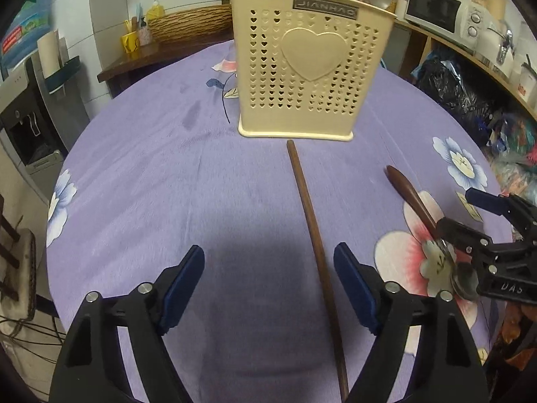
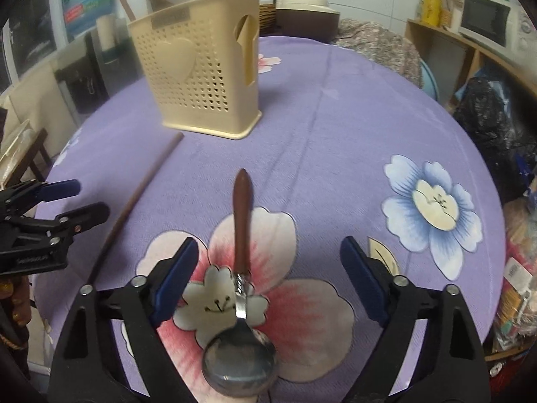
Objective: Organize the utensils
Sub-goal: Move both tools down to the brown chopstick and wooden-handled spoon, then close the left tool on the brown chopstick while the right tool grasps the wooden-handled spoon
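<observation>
A cream plastic utensil holder (image 1: 298,67) with heart-shaped holes stands on the purple flowered tablecloth (image 1: 151,174); several utensils stick out of its top. It also shows in the right wrist view (image 2: 204,74). A long brown wooden stick (image 1: 312,231) lies on the cloth, running from the holder's base to between my left gripper's fingers. My left gripper (image 1: 268,285) is open around its near end. A metal spoon with a brown handle (image 2: 241,288) lies between the open fingers of my right gripper (image 2: 268,275). The stick shows at the left (image 2: 134,201).
The right gripper (image 1: 486,228) appears at the right edge of the left wrist view, the left gripper (image 2: 63,201) at the left edge of the right one. Shelves with a microwave (image 1: 436,10), bags and a wicker basket (image 1: 188,23) surround the round table.
</observation>
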Demonstrator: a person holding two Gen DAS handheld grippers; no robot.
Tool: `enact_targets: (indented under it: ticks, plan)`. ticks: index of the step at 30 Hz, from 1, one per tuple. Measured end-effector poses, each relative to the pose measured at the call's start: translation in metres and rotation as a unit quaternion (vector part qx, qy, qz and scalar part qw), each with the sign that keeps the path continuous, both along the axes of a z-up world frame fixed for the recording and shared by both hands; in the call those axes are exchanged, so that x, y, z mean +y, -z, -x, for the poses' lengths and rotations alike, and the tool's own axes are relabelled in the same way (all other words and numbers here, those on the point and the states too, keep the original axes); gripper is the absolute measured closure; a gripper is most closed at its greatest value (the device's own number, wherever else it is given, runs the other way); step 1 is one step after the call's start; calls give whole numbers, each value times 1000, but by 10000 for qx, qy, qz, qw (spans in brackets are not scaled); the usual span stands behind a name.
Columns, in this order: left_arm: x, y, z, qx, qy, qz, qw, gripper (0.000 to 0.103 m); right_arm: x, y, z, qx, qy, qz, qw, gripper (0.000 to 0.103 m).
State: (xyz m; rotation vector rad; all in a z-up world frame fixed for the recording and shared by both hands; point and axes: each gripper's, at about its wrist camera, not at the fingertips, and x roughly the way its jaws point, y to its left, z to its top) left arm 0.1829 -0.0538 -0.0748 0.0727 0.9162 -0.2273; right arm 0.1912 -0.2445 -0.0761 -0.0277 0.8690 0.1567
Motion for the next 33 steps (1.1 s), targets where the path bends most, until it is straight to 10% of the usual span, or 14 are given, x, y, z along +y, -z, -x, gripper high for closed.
enact_targets:
  ticks: [12, 33]
  plan:
    - [-21, 6, -34, 146, 111, 73, 9998, 43, 28, 13, -52, 390, -378, 163, 9984, 61]
    - [-49, 8, -66, 133, 130, -320, 9993, 86, 28, 16, -66, 398, -286, 242, 9985, 73]
